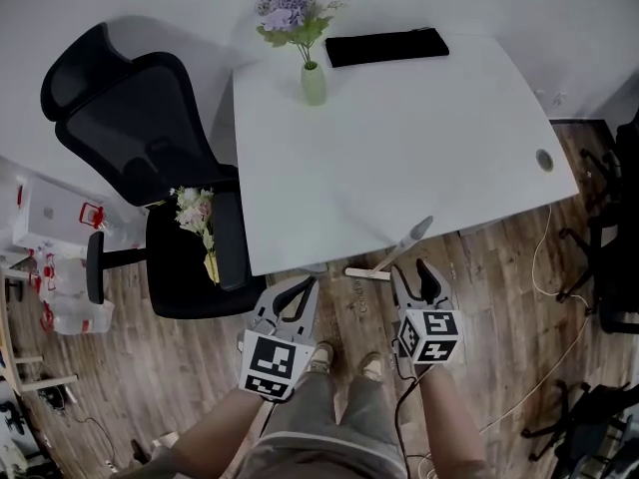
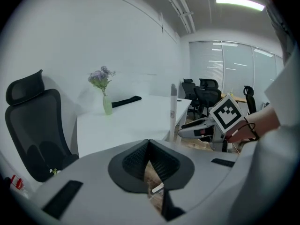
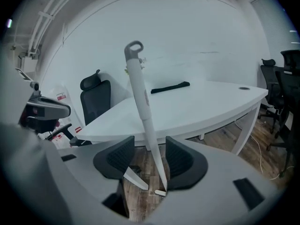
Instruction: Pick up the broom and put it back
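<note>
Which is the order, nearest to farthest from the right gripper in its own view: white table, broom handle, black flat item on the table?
1. Broom handle, between the right gripper's open jaws.
2. White table, its edge just behind the handle.
3. Black flat item, on the table's far side.

Cool, even indoor light. A ceiling light strip [image 2: 239, 3] glares at the left gripper view's top. The white table [image 1: 419, 158] looks nearly washed out and throws soft shadow on the floor [image 1: 499, 297]. Both gripper views bulge fisheye-like with black corners; the right tongs [image 3: 149, 161] look soft.
</note>
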A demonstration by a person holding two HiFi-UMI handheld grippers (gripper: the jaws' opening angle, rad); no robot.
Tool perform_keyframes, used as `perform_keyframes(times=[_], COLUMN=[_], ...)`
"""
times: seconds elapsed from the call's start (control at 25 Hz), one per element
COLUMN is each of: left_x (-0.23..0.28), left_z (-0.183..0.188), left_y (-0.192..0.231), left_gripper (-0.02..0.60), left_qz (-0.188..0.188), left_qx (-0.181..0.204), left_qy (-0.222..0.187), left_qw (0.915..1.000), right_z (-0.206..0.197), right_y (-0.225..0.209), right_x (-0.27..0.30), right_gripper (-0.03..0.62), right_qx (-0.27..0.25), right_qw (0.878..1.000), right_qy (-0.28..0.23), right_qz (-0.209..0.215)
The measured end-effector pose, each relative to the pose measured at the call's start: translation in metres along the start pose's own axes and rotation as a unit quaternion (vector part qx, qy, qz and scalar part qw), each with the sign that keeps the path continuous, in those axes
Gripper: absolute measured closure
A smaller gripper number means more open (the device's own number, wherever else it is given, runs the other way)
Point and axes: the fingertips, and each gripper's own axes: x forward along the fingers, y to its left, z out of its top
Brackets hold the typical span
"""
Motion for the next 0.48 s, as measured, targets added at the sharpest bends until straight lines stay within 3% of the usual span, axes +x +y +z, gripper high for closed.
perform_keyframes(times=[0.48], left_x=[0.025], left_z=[-0.046], left_y=[0.002], left_gripper=[0.566], left_qz=[0.015], left_qx=[-0.005], left_qy=[-0.003], left_qw=[0.9999], right_z=[-0.033], right_y=[-0.015], right_x=[0.067], right_gripper=[0.376], right_qx=[-0.018], right_qw=[1.000], right_qy=[-0.011], right_qz=[-0.009])
